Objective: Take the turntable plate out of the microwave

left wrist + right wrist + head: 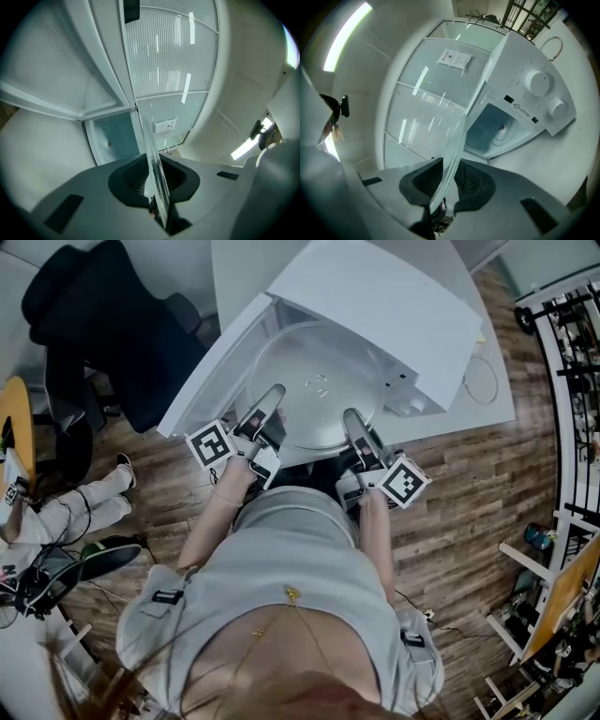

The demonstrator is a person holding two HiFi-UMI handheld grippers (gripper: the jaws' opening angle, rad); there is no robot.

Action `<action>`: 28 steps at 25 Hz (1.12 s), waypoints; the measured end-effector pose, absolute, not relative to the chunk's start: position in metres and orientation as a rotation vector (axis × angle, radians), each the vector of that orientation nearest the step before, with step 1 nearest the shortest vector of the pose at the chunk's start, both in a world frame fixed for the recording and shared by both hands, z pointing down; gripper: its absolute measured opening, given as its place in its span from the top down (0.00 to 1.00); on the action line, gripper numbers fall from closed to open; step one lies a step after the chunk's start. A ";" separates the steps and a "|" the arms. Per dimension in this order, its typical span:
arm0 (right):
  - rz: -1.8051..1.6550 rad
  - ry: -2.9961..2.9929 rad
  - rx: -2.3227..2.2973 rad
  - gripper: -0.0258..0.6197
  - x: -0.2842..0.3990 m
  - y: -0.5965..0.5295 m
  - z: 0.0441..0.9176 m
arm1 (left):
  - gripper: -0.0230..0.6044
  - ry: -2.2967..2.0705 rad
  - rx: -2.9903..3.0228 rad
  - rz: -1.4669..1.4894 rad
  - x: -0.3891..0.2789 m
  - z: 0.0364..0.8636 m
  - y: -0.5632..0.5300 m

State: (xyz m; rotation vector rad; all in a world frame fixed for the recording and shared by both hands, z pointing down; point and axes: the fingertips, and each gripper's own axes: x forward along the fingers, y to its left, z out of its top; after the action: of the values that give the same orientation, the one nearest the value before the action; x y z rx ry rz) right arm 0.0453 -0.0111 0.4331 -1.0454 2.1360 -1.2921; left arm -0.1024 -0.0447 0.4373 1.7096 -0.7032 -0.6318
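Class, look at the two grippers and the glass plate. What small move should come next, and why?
Probably draw the turntable plate back toward the person, held level, until it is clear of the microwave. The left gripper and right gripper are each shut on its near rim, and the cavity is already empty, so only carrying it clear seems left.

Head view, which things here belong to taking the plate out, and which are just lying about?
In the job:
plate, gripped at its rim by the left gripper and right gripper
microwave, door open

Lying about:
chair
cable on the table
rack
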 end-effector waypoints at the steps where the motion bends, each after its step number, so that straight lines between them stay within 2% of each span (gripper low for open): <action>1: -1.288 2.133 -1.041 0.84 0.048 -0.014 0.430 | 0.87 -0.700 1.715 -0.626 -0.100 0.435 -0.047; 28: -1.217 2.060 -1.093 0.84 0.098 -0.078 0.407 | 0.87 -0.609 1.759 -0.519 -0.048 0.415 -0.120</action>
State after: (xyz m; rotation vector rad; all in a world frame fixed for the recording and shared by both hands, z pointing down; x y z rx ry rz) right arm 0.0978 -0.0777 0.4071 -1.0928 2.0603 -1.2166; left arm -0.0478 -0.1197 0.4147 1.7588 -0.6093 -0.5186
